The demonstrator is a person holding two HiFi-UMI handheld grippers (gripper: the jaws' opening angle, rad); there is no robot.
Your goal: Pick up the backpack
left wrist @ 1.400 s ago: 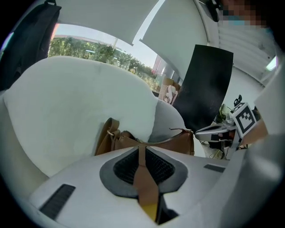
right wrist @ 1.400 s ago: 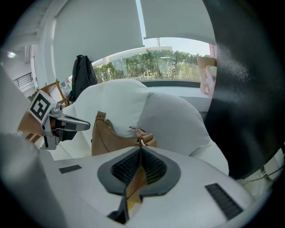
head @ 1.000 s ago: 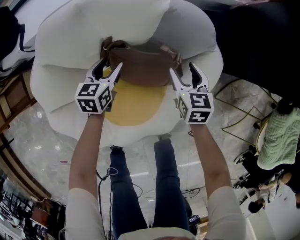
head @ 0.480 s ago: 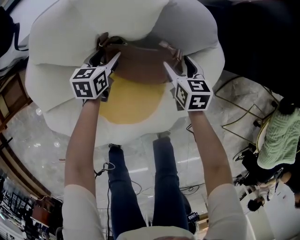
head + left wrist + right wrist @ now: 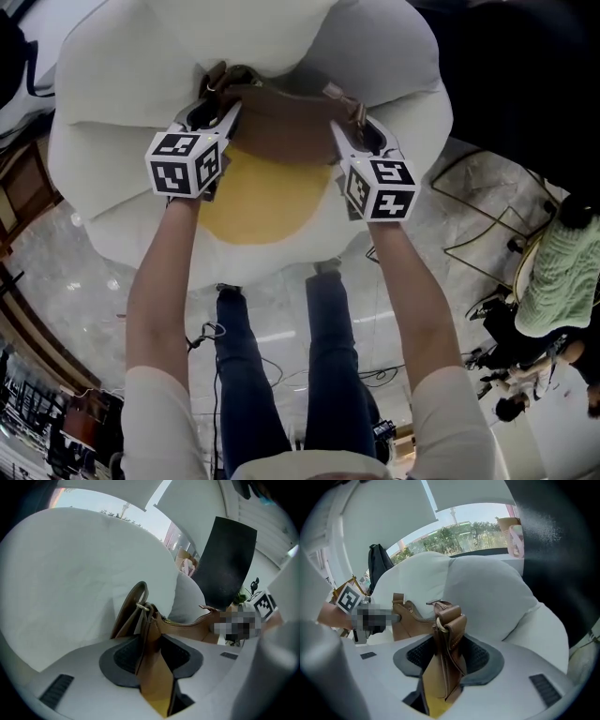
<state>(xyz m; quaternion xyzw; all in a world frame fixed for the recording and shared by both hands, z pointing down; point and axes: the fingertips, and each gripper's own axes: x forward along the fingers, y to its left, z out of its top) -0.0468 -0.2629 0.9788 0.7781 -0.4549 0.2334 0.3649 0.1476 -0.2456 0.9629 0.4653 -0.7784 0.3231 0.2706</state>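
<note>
Long axis of backpack (image 5: 281,136) ran 9-to-3; left gripper (image 5: 217,111) at 9, right gripper (image 5: 354,129) at 3, jaws just closing, pinching its ends.

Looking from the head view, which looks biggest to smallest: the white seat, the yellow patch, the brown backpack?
1. white seat
2. yellow patch and brown backpack look about alike; I can't rank them.

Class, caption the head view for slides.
Left gripper and right gripper, jaws just closing, pinch ends of a brown bag.
</note>
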